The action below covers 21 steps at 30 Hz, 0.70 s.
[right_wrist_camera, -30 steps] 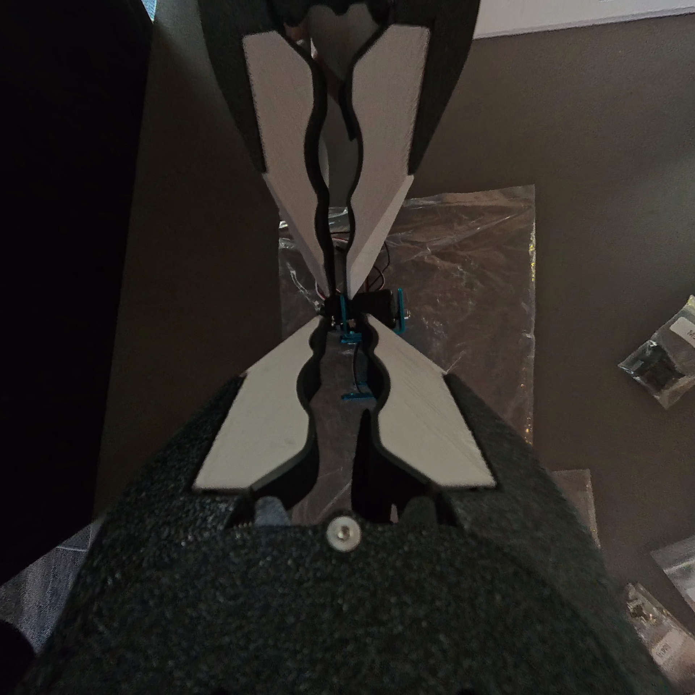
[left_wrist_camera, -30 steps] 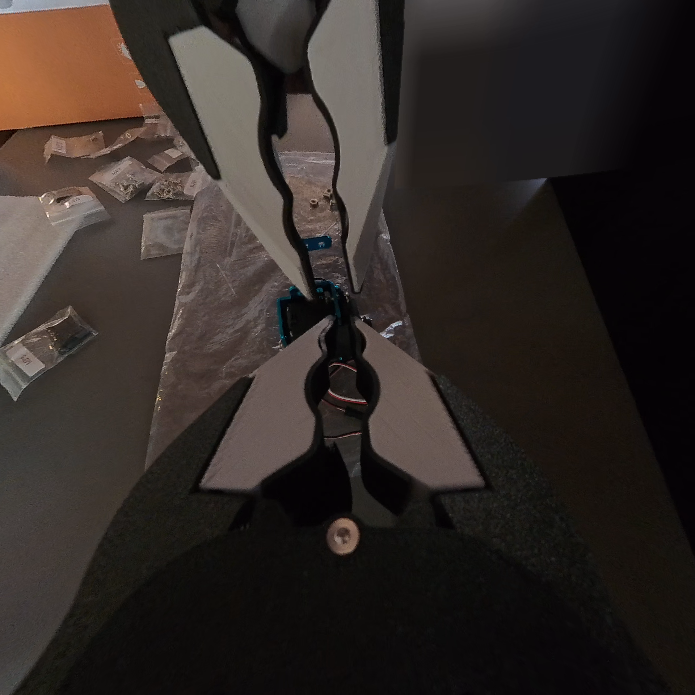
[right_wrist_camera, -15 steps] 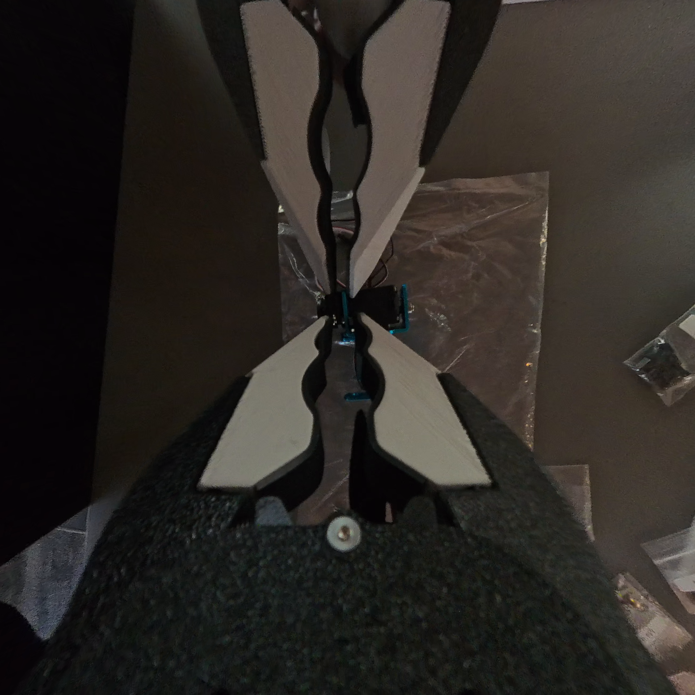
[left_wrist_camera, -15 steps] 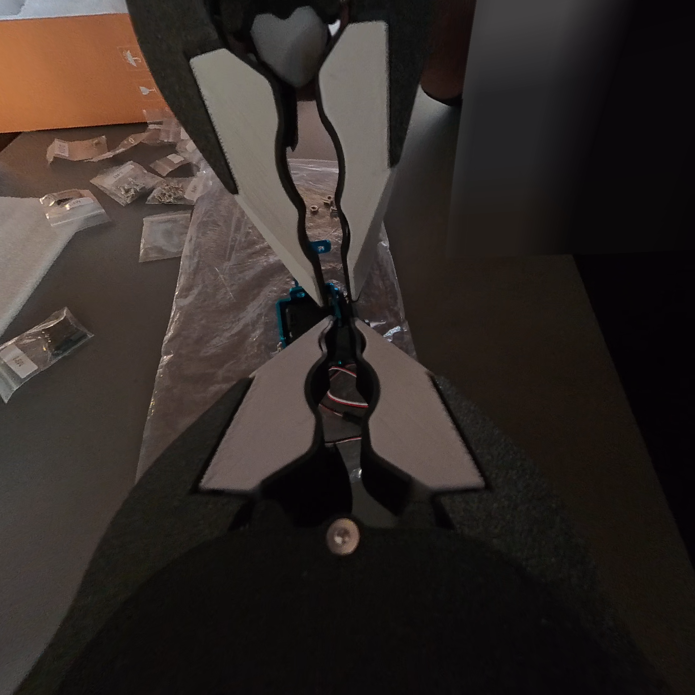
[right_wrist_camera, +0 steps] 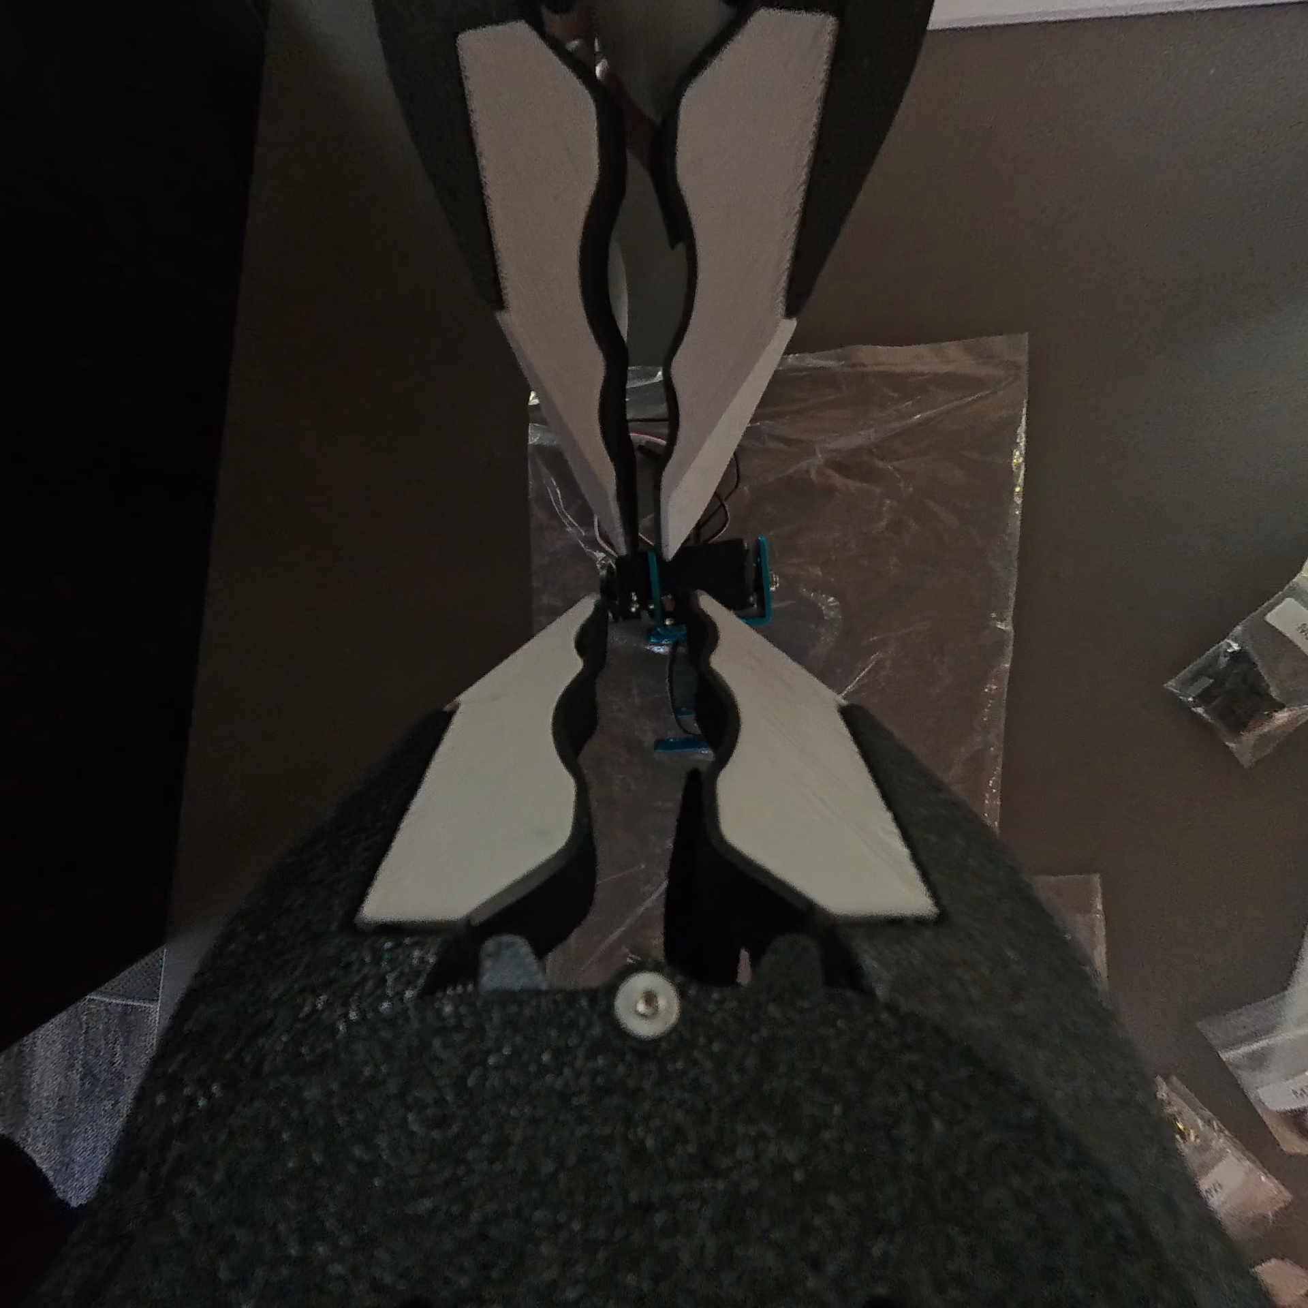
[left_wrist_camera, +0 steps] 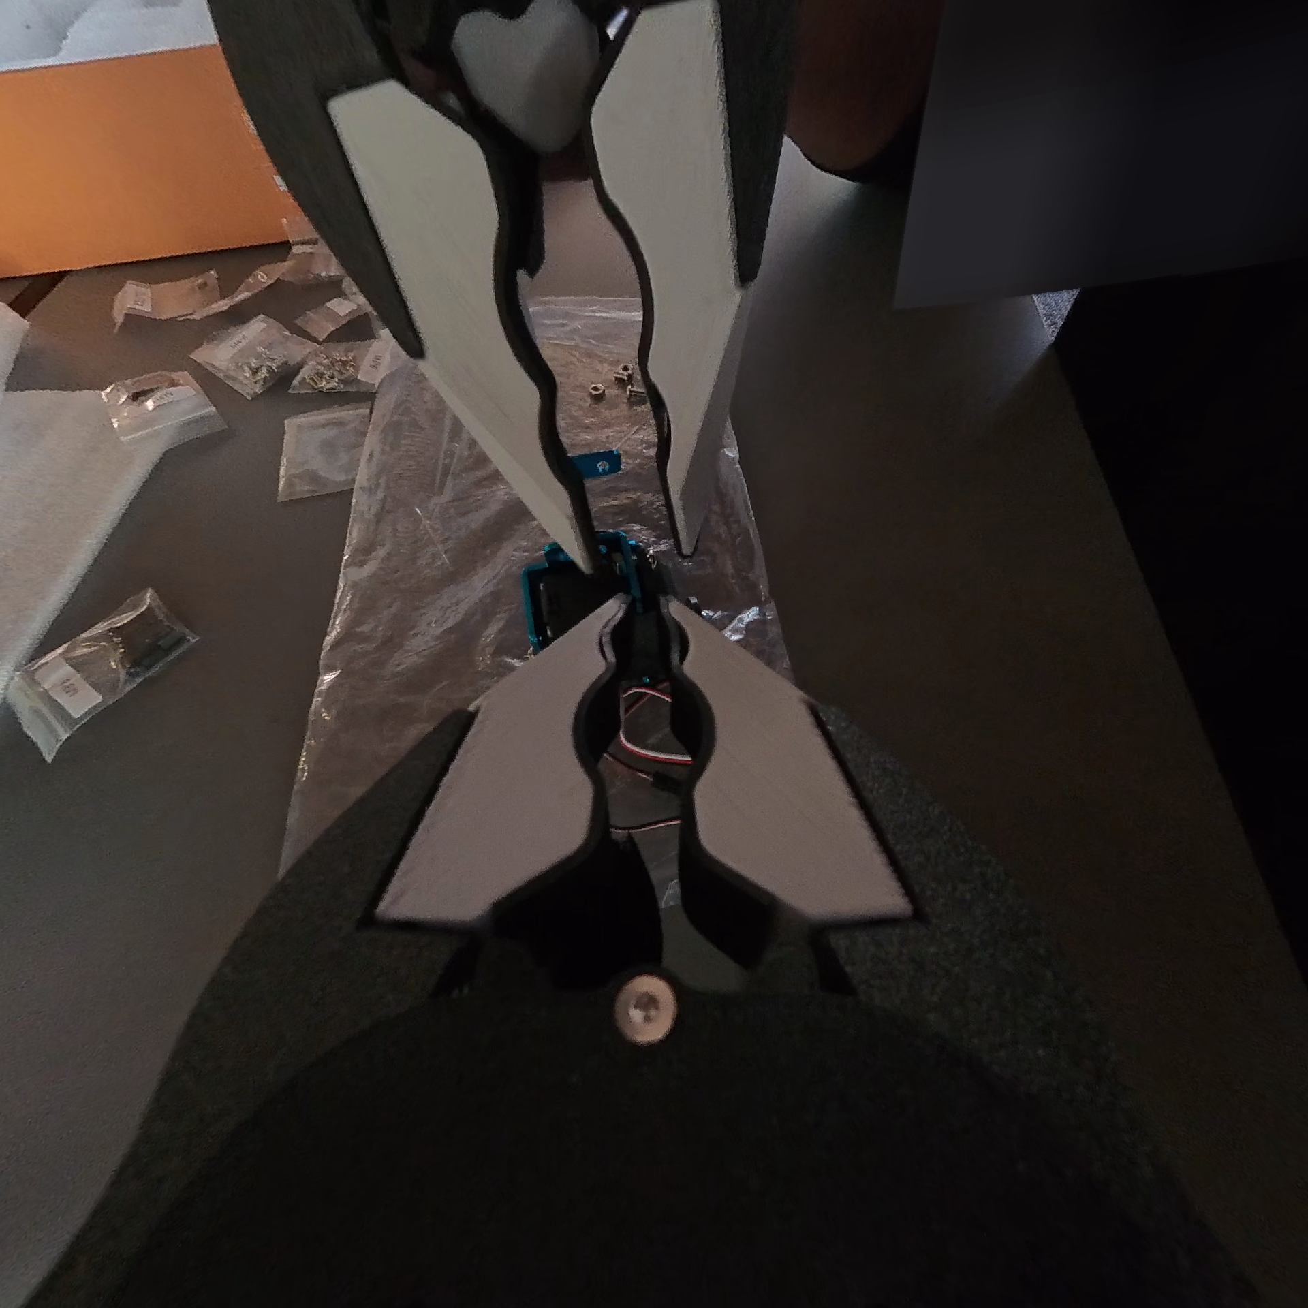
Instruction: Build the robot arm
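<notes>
A small black servo in blue metal brackets (left_wrist_camera: 545, 601) is held over a clear plastic sheet (left_wrist_camera: 439, 566), with both grippers meeting at it tip to tip. My left gripper (left_wrist_camera: 643, 601) is shut on one end of it, jaws nearly together; red and white wires (left_wrist_camera: 644, 697) trail between its fingers. My right gripper (right_wrist_camera: 647, 598) comes from the opposite side, jaws a little apart around the black end and blue bracket. The servo body (right_wrist_camera: 722, 573) sticks out to the right. A loose blue piece (right_wrist_camera: 683, 743) lies on the sheet (right_wrist_camera: 885, 531).
Several small parts bags (left_wrist_camera: 99, 672) lie on the dark table to the left, near white foam (left_wrist_camera: 56, 481) and an orange box (left_wrist_camera: 127, 163). Small nuts (left_wrist_camera: 612, 382) sit on the sheet. More bags (right_wrist_camera: 1246, 672) lie at the right. The table edge (right_wrist_camera: 241, 637) runs close by. Left and right tips are no more than a few centimetres apart.
Both grippers stay on the servo with the same jaw gaps. The views shifted slightly; the right gripper now shows a little farther back in the left wrist view.
</notes>
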Available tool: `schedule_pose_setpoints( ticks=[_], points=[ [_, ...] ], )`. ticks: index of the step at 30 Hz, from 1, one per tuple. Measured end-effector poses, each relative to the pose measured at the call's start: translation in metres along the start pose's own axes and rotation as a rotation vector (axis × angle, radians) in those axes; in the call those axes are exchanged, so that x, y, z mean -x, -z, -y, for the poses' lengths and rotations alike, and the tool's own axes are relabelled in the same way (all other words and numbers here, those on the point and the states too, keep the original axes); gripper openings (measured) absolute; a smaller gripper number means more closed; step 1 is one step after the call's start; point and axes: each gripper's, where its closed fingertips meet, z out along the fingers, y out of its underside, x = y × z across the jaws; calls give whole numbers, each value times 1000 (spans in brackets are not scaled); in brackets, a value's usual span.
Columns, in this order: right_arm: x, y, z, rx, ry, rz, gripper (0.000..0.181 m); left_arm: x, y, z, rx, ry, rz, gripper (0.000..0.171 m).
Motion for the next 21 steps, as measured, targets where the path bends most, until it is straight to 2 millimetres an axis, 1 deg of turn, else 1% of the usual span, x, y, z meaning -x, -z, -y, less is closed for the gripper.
schedule_pose_setpoints(
  ticks=[9, 14, 17, 21],
  points=[
    [5, 4, -1, 1, 35, 6, 21, 0, 1, -1, -1, 5, -6, 6],
    [8, 2, 4, -18, 39, 23, 23, 0, 0, 0, -2, 6, -7, 6],
    [2, 6, 2, -8, 50, -24, 23, 0, 0, -1, -2, 7, -7, 6],
    [1, 12, 1, -14, 39, -23, 22, 0, 0, -1, -3, 4, -8, 6]
  ],
)
